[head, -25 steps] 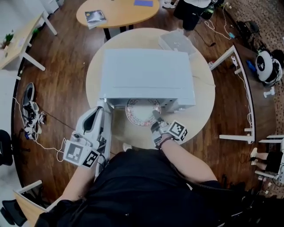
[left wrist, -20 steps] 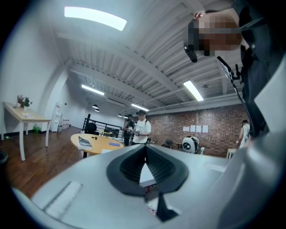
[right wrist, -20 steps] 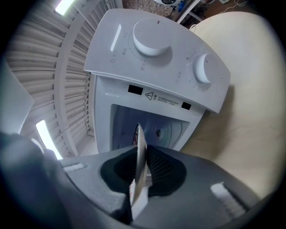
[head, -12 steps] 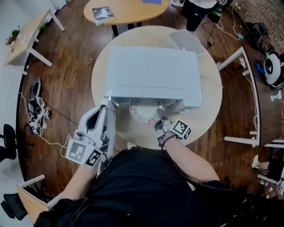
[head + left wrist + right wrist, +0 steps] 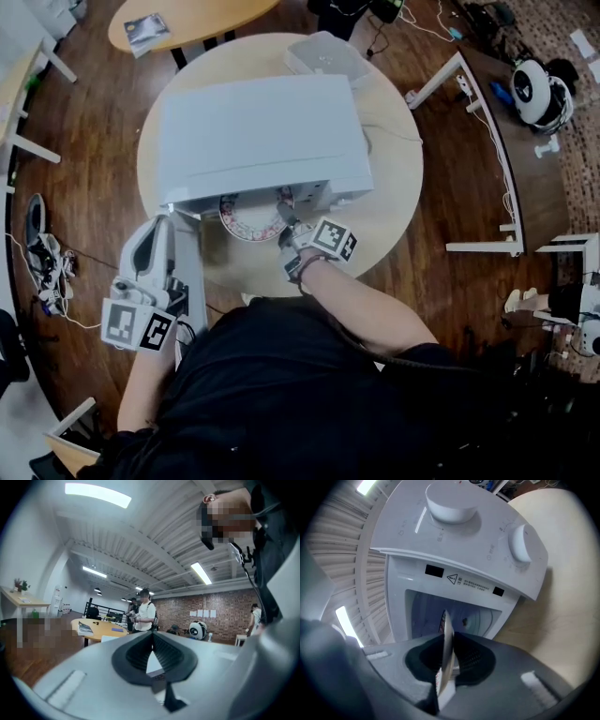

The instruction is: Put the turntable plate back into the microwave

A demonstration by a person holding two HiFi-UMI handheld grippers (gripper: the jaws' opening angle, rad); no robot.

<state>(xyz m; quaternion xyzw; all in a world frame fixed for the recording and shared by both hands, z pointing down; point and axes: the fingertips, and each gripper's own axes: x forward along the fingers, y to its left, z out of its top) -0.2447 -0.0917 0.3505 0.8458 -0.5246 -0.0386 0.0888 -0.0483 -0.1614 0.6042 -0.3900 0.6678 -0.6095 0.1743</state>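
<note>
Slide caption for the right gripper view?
Right gripper holds the patterned round turntable plate edge-on at the open white microwave.

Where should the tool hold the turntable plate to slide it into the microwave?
Grip the turntable plate at its near rim, coming from the microwave's open front. The plate is thin, flat and partly inside, so only that edge is free. The right tool pinches it there.
</note>
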